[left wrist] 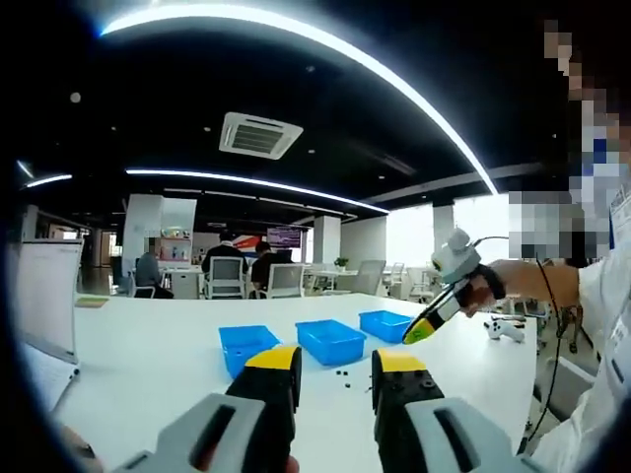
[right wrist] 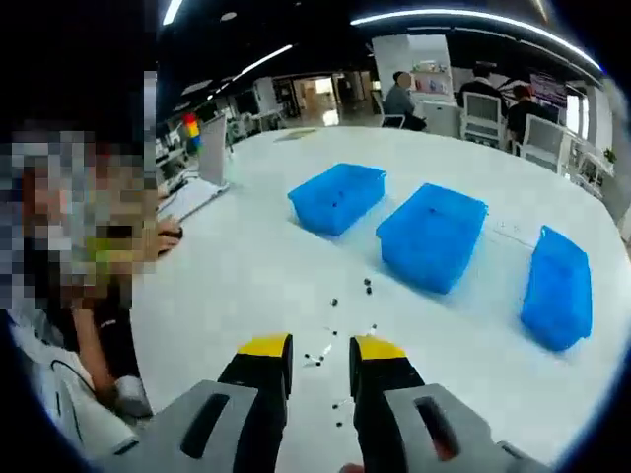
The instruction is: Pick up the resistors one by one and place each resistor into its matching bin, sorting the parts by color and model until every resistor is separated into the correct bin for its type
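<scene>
Three bins in a row on the table — resistors scattered before them.

Ppl seated, ceiling AC vent, whiteboard.

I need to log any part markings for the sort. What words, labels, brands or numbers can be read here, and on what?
None can be read.
Three blue plastic bins: no labels visible.
Small dark resistors on the white table: too small to read.
Background wall screen: blurred.
</scene>
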Demonstrator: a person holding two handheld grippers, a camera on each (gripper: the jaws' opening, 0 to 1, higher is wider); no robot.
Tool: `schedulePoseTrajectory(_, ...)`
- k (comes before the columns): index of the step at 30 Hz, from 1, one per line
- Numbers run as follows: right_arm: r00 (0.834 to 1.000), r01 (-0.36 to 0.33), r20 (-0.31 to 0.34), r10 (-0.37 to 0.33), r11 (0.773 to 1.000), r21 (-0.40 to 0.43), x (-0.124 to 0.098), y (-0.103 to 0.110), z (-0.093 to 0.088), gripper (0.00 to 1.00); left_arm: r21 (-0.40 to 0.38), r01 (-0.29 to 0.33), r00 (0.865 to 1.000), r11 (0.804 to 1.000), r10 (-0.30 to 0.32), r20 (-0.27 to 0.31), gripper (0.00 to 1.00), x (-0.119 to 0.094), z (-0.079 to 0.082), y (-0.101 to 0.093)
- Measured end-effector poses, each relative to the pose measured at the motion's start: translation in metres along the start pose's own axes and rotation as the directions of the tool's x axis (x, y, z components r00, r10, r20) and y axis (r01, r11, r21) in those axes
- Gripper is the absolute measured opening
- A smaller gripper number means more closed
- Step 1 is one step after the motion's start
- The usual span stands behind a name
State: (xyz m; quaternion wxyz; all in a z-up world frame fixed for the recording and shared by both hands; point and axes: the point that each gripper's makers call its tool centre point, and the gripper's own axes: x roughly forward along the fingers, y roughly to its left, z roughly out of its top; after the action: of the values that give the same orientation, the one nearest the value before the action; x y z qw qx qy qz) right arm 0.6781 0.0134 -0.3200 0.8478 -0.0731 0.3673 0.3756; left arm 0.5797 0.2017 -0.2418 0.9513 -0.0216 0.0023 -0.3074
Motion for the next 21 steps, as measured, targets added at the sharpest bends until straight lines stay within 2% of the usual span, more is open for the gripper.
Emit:
schedulePoseTrajectory(2, 0.999, 0.007, -0.032, -0.007, 1.0, -0.019, 0.012, 0.0, 0.0, 0.24, -0.002, 0.003, 1.0, 1.0, -0.003, 0.003, 0.3, 0.0, 0.0, 0.0)
schedulePoseTrajectory(4, 0.994, 0.021, -0.103, -0.028, 0.998, -0.064, 0.039, 0.0, -0.001, 0.24, -0.004, 0.005, 1.0, 1.0, -0.005, 0.006, 0.3, 0.0, 0.001, 0.0)
schedulePoseTrajectory(8, 0.989, 0.033, -0.143, -0.044, 0.996, -0.081, 0.071, -0.001, 0.004, 0.24, -0.001, 0.01, 1.0, 1.0, -0.01, 0.01, 0.3, 0.0, 0.003, -0.002)
schedulePoseTrajectory(9, 0.988, 0.039, -0.149, -0.052, 0.996, -0.085, 0.067, -0.004, -0.004, 0.24, -0.002, 0.011, 1.0, 1.0, -0.011, 0.012, 0.3, 0.0, 0.003, -0.002)
schedulePoseTrajectory(14, 0.979, 0.07, -0.184, -0.087, 0.993, -0.099, 0.091, -0.017, -0.007, 0.24, -0.005, 0.013, 1.0, 1.0, -0.013, 0.012, 0.3, 0.001, 0.001, -0.002)
schedulePoseTrajectory(21, 0.973, 0.081, -0.208, -0.099, 0.992, -0.093, 0.107, -0.022, -0.012, 0.22, -0.009, 0.011, 1.0, 1.0, -0.011, 0.013, 0.3, 0.001, 0.0, 0.0)
